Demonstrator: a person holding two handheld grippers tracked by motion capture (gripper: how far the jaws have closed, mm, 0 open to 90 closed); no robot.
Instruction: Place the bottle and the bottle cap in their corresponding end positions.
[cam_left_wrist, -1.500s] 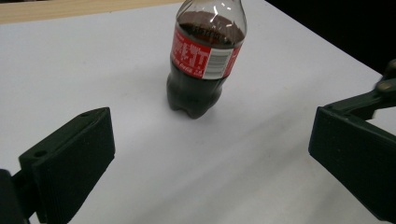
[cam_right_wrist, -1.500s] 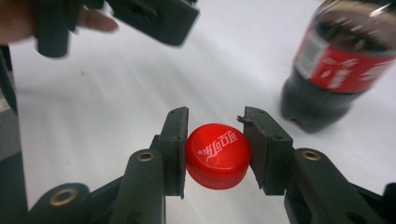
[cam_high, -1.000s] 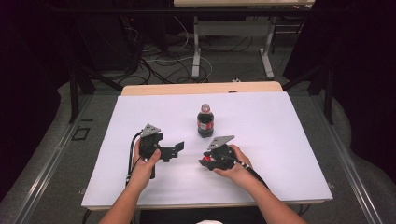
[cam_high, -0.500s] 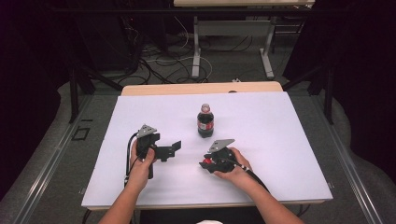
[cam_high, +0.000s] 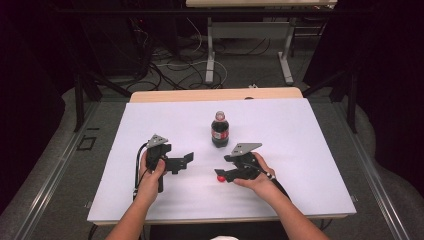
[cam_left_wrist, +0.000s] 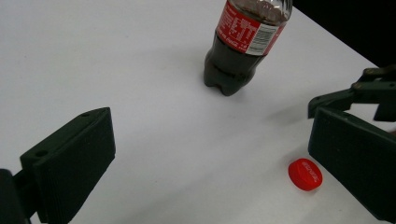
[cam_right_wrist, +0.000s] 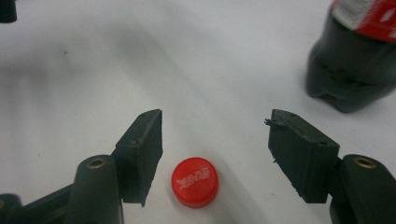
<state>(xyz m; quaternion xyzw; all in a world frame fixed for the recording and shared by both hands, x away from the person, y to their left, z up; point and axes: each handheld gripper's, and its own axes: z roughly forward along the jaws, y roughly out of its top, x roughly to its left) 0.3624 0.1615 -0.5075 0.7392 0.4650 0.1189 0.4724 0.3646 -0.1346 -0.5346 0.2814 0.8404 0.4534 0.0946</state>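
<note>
A cola bottle with a red label stands upright at the middle of the white table. A red bottle cap lies flat on the table in front of it. My right gripper is low over the table and open, and in the right gripper view the cap lies between its jaws, touching neither; the bottle is at the upper right. My left gripper is open wide and empty, and its view looks toward the bottle and the cap.
The right gripper shows at the right edge of the left gripper view. A wooden table edge lies behind the white sheet. Cables and desk legs are on the floor beyond.
The left gripper has shifted slightly to the left. The right gripper has stayed almost still over the cap. The bottle has not moved.
</note>
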